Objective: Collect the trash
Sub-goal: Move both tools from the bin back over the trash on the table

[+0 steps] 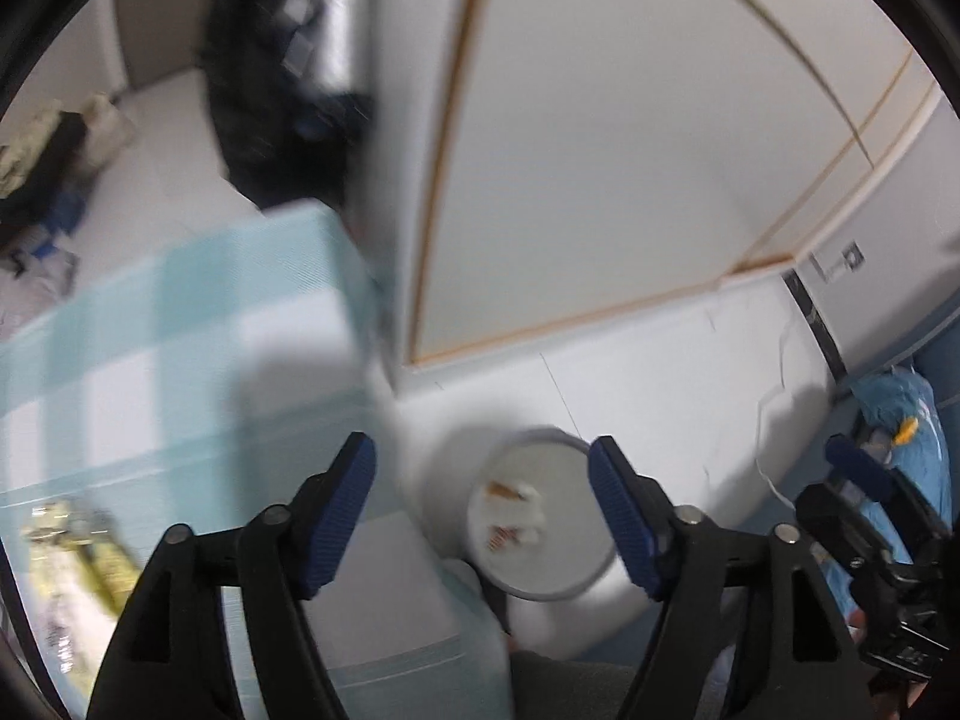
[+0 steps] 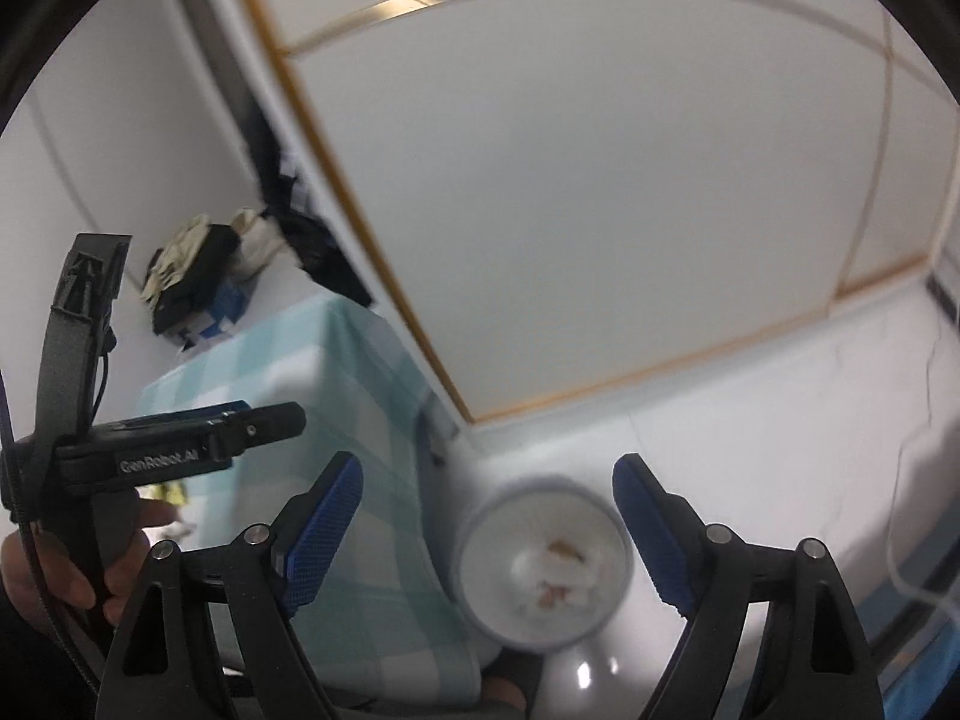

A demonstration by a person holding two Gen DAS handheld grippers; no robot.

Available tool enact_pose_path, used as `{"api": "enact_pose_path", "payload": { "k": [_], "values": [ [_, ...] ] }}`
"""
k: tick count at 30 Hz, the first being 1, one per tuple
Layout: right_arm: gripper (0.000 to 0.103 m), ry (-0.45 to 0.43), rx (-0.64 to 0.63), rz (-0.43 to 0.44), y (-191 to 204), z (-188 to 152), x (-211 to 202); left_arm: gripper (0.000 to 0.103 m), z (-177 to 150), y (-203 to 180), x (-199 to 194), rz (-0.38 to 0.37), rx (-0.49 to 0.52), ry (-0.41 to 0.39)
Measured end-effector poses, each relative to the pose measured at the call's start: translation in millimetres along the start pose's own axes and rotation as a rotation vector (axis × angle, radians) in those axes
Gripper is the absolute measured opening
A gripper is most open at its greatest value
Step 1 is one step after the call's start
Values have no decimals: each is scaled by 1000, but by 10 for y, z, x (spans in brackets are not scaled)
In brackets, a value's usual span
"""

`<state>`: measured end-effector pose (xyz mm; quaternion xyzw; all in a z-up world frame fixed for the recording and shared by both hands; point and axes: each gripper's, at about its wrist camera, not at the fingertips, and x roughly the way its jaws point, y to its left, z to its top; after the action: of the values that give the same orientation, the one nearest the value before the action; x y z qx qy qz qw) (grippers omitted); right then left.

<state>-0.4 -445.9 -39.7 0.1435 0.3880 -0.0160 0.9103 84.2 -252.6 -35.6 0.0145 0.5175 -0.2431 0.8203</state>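
We cannot make out the scraps (image 1: 510,510) inside the white bin (image 1: 540,585); at nine o'clock, blur smears the checked cloth (image 1: 180,324).

bin mouth: your white bin (image 2: 543,564) is wide open on top, scraps only at the bottom, so you can drop straight in.
left of bin: the checkered worktop (image 2: 360,480) edge sits right up against it, tight.
behind: the wall panel (image 2: 600,210) is close.
right of bin: bare floor (image 2: 750,450), just a thin cable (image 2: 900,480).
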Motion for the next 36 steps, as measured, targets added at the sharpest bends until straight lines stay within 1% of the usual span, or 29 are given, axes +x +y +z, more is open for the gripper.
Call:
{"api": "enact_pose_path", "payload": {
  "k": [2,6,11,13,16,18,22,24,27,29,32,36],
  "values": [
    [87,-32,-37,20,239,57,-105,75,1,176,-208,11,-28,-53],
    [88,-79,-103,58,670,126,-261,76,-28,471,-494,46,-69,-125],
    [88,-99,-158,90,1070,152,-308,76,-137,804,-795,94,-121,-198],
    [88,-105,-177,113,1242,137,-325,76,-185,853,-929,114,-127,-224],
    [88,-110,-196,154,1445,102,-318,77,-286,971,-1068,164,-142,-261],
    [88,-117,-206,173,1590,55,-272,77,-356,1078,-1151,186,-168,-280],
    [88,-114,-167,209,1751,9,-144,77,-464,1304,-1290,221,-215,-305],
    [88,-110,-171,225,1834,-8,-106,77,-520,1433,-1348,235,-236,-316],
    [88,-91,-214,231,2038,-53,4,77,-582,1637,-1379,247,-268,-328],
    [88,-73,-229,242,2152,-71,79,77,-631,1735,-1379,267,-281,-327],
    [88,-39,-246,296,2310,-116,206,77,-708,1938,-1381,280,-309,-324],
    [88,-3,-331,315,2577,-206,371,77,-795,2209,-1386,297,-359,-320]
  ]
}}
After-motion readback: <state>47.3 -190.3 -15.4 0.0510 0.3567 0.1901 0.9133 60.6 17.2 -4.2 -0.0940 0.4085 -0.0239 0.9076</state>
